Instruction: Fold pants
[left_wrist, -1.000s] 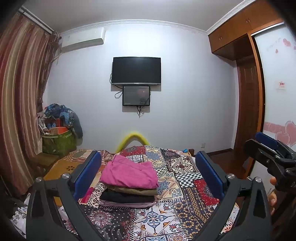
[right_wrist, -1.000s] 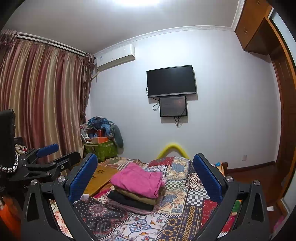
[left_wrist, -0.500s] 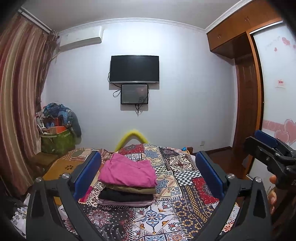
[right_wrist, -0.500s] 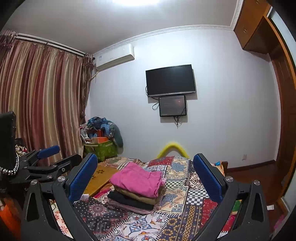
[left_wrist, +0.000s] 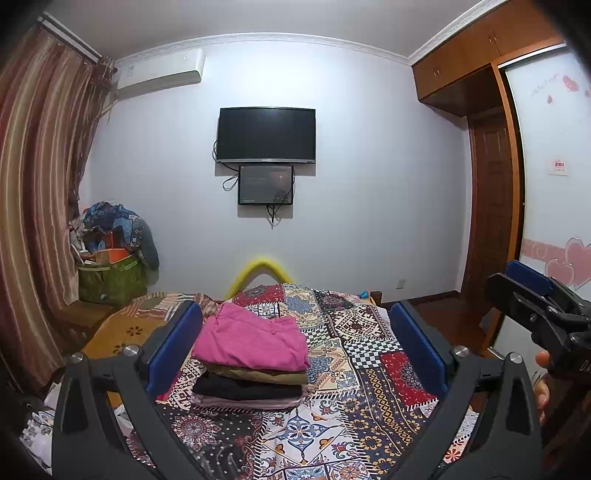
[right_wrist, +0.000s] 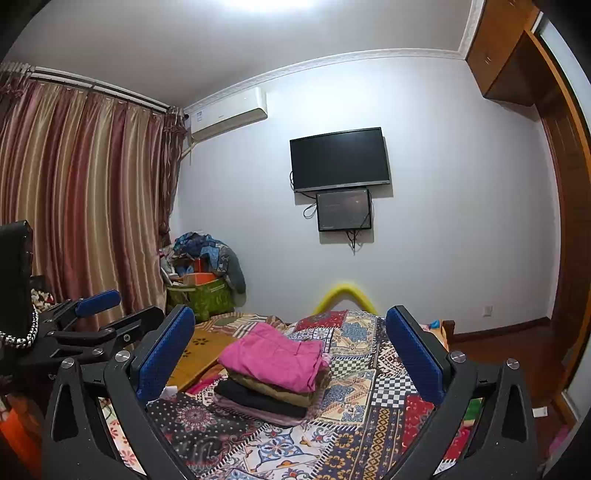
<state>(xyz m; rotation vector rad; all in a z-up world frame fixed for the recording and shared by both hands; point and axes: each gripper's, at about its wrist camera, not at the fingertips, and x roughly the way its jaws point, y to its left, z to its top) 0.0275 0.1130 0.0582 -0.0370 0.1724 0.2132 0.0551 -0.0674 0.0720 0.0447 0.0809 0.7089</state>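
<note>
- Left gripper (left_wrist: 295, 345): fingers spread wide, nothing between them, held up above the bed (left_wrist: 369, 369) and clear of the cloth.
- Right gripper (right_wrist: 290, 350): likewise spread and empty, raised over the near end of the bed; it also shows at the right edge of the left view.
- Pants (left_wrist: 251, 341): pink, folded into a flat rectangle, lying on top of a stack (left_wrist: 251, 387) of other folded garments (olive, black and a pale one at the bottom) on the patchwork bedspread, left of the bed's middle.
- In the right view the pants (right_wrist: 275, 360) sit square on the stack (right_wrist: 266, 398), edges roughly in line; one corner hangs slightly over the right side.
- Progress, as a judgement: the fold looks finished and the piece already stacked. No unfolded pants show on the visible part of the bed.
- Left to do: little or nothing for this garment; perhaps tidying the overhanging corner.
- A heap of clothes (left_wrist: 114, 229) sits on a green bag by the curtain, well apart from the bed; whether it holds more pants cannot be told.
</note>
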